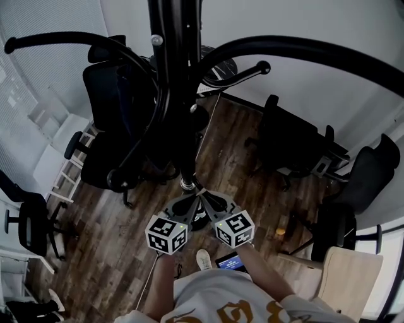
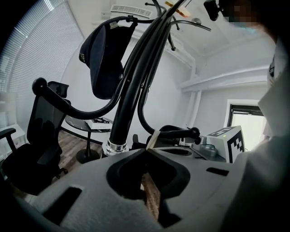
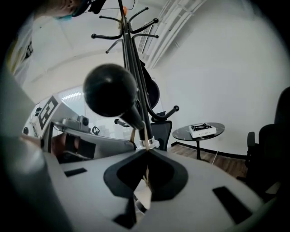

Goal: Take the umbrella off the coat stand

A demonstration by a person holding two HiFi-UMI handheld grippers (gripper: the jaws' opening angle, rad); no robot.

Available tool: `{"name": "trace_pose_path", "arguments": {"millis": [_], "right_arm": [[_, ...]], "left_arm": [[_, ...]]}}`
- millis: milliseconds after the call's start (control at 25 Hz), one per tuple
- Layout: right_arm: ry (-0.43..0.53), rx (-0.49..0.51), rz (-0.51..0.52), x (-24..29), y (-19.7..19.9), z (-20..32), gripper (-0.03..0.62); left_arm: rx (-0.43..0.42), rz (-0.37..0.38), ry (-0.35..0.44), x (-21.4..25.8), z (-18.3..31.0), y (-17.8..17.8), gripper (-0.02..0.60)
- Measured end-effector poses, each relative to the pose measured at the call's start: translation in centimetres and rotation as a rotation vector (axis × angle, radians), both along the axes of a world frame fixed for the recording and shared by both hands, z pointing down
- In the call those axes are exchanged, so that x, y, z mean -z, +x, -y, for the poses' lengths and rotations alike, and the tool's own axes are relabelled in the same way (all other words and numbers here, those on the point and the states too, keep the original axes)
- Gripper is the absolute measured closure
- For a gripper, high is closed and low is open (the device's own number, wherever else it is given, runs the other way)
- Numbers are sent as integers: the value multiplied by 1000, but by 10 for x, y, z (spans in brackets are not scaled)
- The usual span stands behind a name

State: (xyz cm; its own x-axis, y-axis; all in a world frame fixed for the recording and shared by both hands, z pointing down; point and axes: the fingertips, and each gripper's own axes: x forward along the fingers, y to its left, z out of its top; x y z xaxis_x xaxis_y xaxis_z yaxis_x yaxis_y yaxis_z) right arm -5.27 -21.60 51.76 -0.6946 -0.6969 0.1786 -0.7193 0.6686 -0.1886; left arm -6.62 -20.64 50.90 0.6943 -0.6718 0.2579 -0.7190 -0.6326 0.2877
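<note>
The black coat stand (image 1: 180,94) rises towards me, its curved ball-tipped arms (image 1: 252,68) spreading out. A long dark shape runs close along the pole down to a chrome ring (image 1: 186,183); I cannot tell the umbrella apart from the pole. A tan piece (image 3: 121,10) shows at the stand's top. A dark cap (image 2: 102,56) hangs on one arm. My left gripper (image 1: 192,199) and right gripper (image 1: 205,197) are both shut and hold nothing, their tips almost touching just below the ring. The pole (image 2: 131,90) stands right ahead of the left jaws, and a ball end (image 3: 110,90) looms over the right jaws.
Black office chairs (image 1: 107,126) (image 1: 297,145) ring the stand on the wood floor. A small round table (image 3: 199,131) carries a white box. White shelving (image 1: 57,151) lines the left wall. A pale wooden chair (image 1: 347,284) stands at the lower right, with a small orange thing (image 1: 281,231) on the floor.
</note>
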Motion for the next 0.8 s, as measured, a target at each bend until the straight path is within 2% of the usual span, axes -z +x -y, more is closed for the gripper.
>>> {"name": "trace_pose_path", "arguments": {"millis": [280,800], "right_arm": [[-50,-20,48,0,5,-1,576],[-70,-27,81,2,10,-2,578]], "left_arm": [[2,-27,-12,-1,-1,1,557],[18,-107,-28,2,-1,-1,558]]}}
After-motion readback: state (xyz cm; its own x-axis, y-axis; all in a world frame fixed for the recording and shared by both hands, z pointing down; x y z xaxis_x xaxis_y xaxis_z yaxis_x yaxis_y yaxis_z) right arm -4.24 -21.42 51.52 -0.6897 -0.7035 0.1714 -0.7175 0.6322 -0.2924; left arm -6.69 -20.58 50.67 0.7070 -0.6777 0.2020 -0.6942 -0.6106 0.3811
